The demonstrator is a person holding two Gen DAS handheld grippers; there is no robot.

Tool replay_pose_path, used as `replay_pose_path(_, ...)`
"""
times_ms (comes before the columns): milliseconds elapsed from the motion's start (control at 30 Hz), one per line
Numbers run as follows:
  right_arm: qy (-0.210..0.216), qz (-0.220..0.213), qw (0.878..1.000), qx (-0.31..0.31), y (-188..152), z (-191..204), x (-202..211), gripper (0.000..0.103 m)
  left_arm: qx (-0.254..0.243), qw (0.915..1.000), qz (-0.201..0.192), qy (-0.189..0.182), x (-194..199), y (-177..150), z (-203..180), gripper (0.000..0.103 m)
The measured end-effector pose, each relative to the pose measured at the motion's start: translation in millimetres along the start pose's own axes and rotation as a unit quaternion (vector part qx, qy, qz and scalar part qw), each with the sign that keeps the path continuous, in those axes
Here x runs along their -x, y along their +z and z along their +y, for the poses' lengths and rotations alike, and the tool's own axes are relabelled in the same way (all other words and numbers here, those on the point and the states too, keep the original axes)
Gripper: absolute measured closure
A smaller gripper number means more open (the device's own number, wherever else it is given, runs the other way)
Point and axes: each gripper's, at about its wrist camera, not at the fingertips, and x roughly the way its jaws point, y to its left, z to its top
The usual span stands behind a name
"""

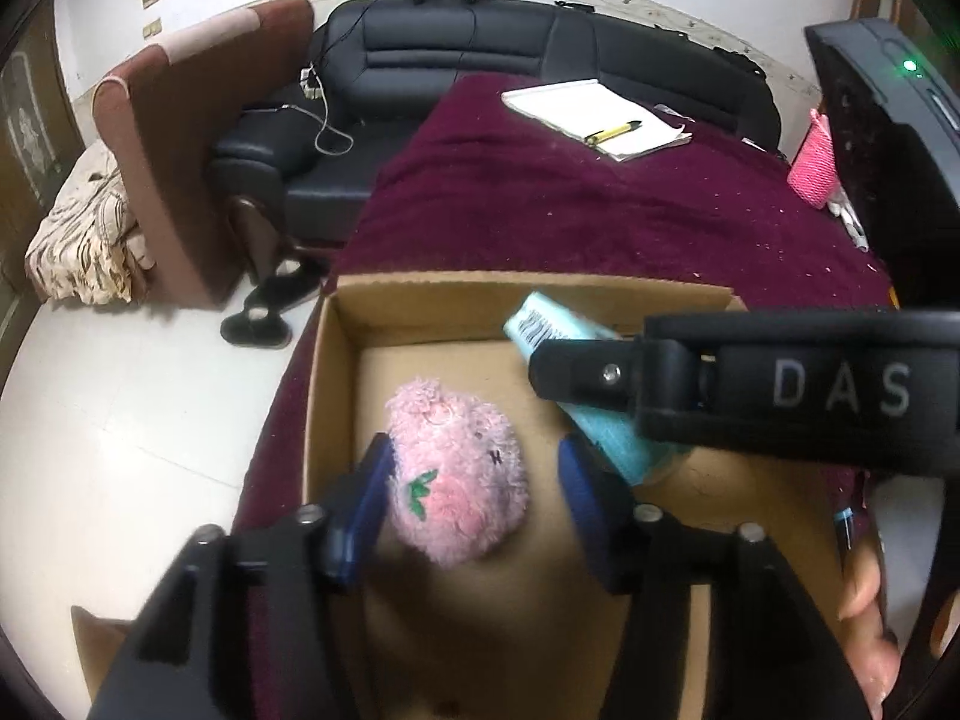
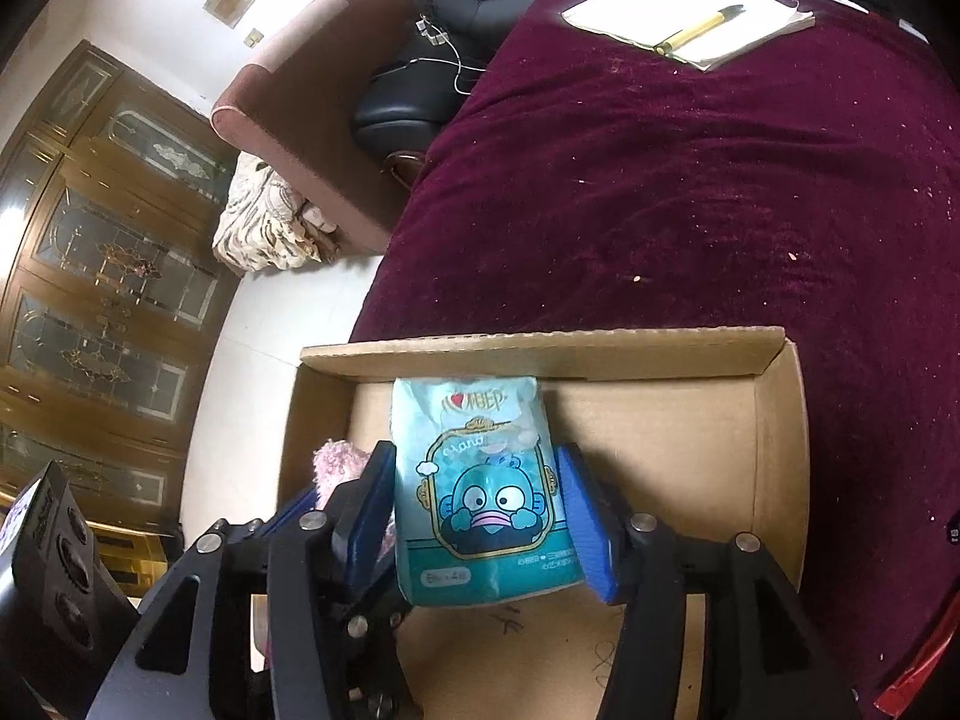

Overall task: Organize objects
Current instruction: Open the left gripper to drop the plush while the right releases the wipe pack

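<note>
Inside the cardboard box (image 1: 336,372), toward its left wall: a pink plush toy (image 1: 456,474), lying on the box floor between the blue pads of the left gripper (image 1: 474,492), jaws spread wider than the toy, left pad touching or nearly touching its fur, right pad apart from it. Beside it, a teal tissue pack (image 2: 486,492) with a cartoon fish face, clamped by both pads of the right gripper (image 2: 480,510), far end tilted toward the box's rear wall. Around the box, a maroon cloth (image 2: 690,180) covering the bench. Near the far edge, a white notepad (image 1: 594,111) carrying a yellow pen (image 1: 613,132). Beyond, a black sofa (image 1: 456,48) and brown armchair (image 1: 180,150).
</note>
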Motion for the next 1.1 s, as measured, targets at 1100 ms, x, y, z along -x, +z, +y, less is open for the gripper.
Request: replay_pose_path(1100, 0.116, -0.023, 0.993, -0.031, -40.1, -11.7, 33.0, 0.029, 0.035, 0.9986, -0.024, -0.031, 60.8, -41.2, 16.5, 0.035)
